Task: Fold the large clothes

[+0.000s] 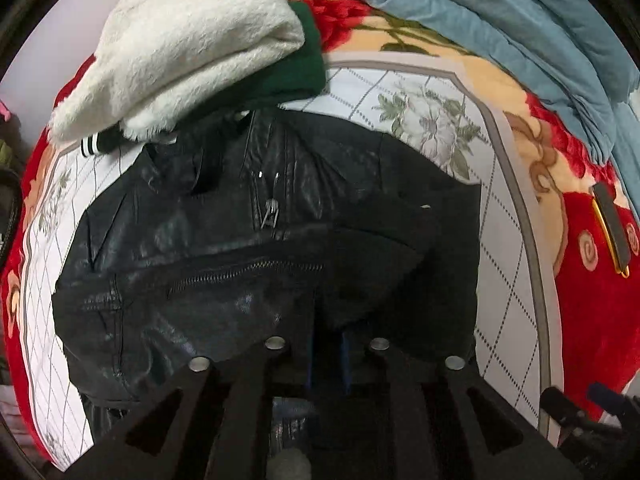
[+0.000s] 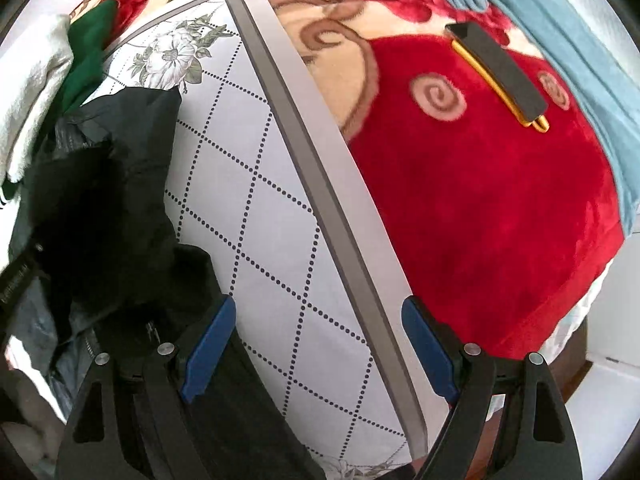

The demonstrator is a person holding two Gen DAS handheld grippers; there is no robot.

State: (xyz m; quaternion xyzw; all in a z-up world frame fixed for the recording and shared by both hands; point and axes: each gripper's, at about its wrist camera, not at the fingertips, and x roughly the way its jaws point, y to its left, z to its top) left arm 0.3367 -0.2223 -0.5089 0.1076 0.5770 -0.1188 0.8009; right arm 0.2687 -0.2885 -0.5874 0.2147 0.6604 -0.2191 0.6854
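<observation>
A black leather jacket [image 1: 240,248] lies folded on a white quilted sheet [image 1: 500,280], zip pocket facing up. My left gripper [image 1: 328,360] points down at the jacket's near edge. Its blue pads [image 1: 311,360] stand a narrow gap apart, and dark cloth lies around their tips without being visibly pinched. In the right wrist view the jacket [image 2: 112,208] fills the left side. My right gripper [image 2: 320,352] hangs wide open over the sheet [image 2: 280,240] beside it. The right gripper's left finger [image 2: 208,352] is above the jacket's edge and nothing is gripped.
A folded white fluffy garment [image 1: 192,56] on a green one [image 1: 296,76] sits just beyond the jacket. A red floral blanket [image 2: 480,220] lies under the sheet, with a black-and-gold flat object [image 2: 500,72] on it. A blue quilt [image 1: 500,20] is bunched at the far side.
</observation>
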